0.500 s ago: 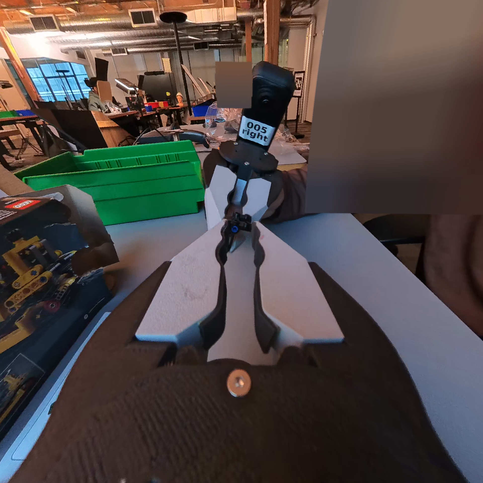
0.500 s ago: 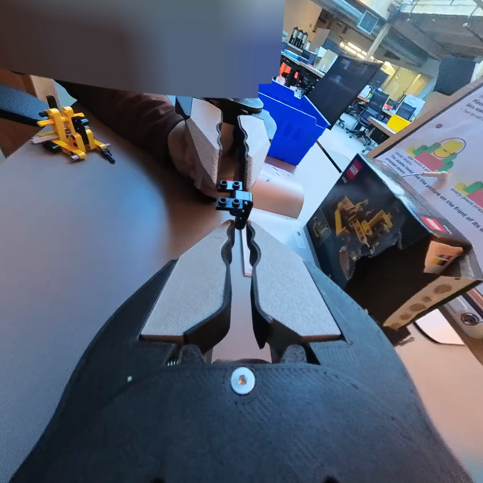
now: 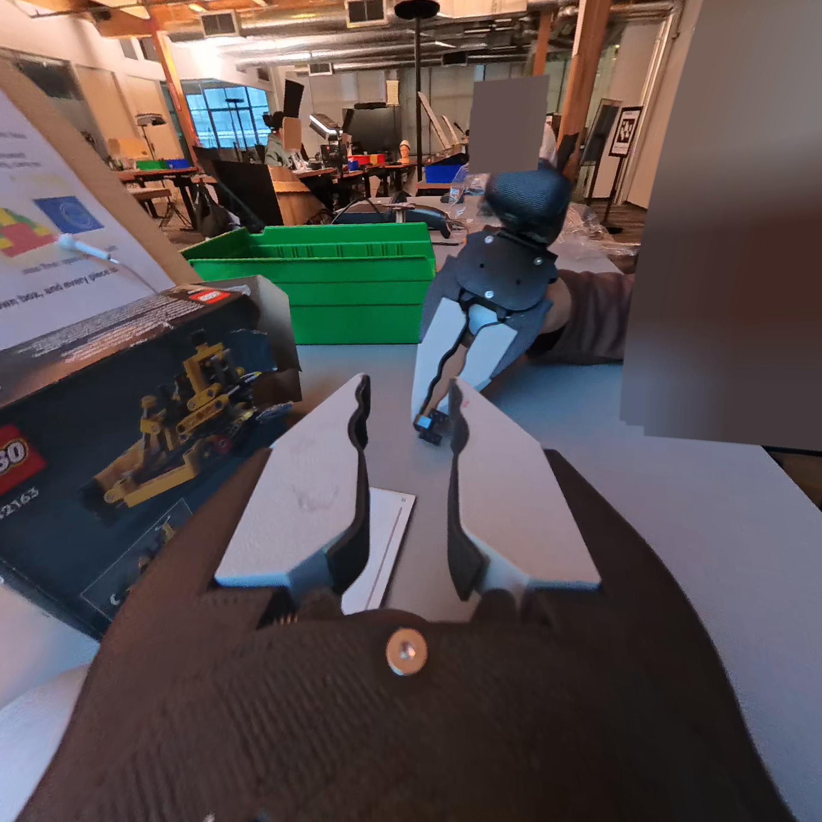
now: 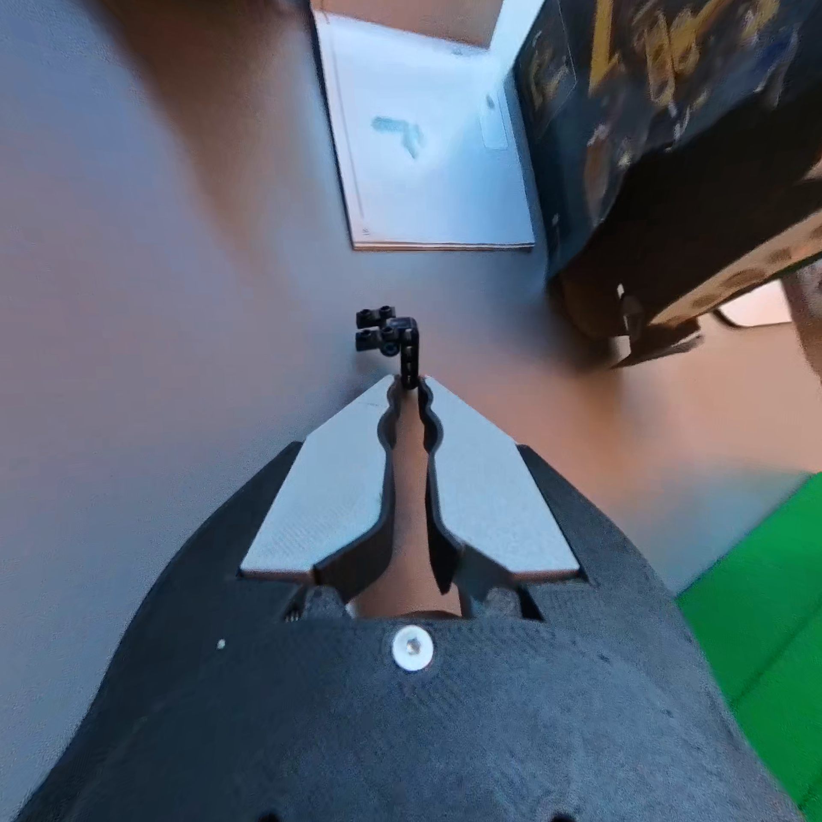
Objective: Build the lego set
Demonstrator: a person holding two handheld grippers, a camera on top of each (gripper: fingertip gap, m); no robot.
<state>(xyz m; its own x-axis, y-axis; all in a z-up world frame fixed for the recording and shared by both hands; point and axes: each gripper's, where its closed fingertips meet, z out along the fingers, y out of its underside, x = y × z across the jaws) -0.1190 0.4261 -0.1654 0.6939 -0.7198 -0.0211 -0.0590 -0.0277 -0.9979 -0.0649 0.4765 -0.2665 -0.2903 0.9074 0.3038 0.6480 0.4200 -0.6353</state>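
Note:
My right gripper (image 4: 407, 381) is shut on a small black lego assembly (image 4: 388, 334), an L-shaped beam with little black connectors on its side. It points down at the grey table (image 4: 155, 311), with the piece at or just above the surface. In the left wrist view the right gripper (image 3: 438, 411) shows ahead with the black piece (image 3: 429, 428) at its tips; a blue spot shows on the piece. My left gripper (image 3: 409, 400) is open and empty, a short way in front of that piece.
The lego box (image 3: 133, 422) stands to the left and also shows in the right wrist view (image 4: 667, 133). The white instruction booklet (image 4: 427, 147) lies beside it. A green bin (image 3: 338, 276) sits behind, and a cardboard board with a printed sheet (image 3: 44, 222) leans at the far left. The tips of one gripper are about 12 cm away from the tips of the other.
My left gripper has opened and drawn back from the black piece. My right gripper has tipped down toward the table, still holding the piece.

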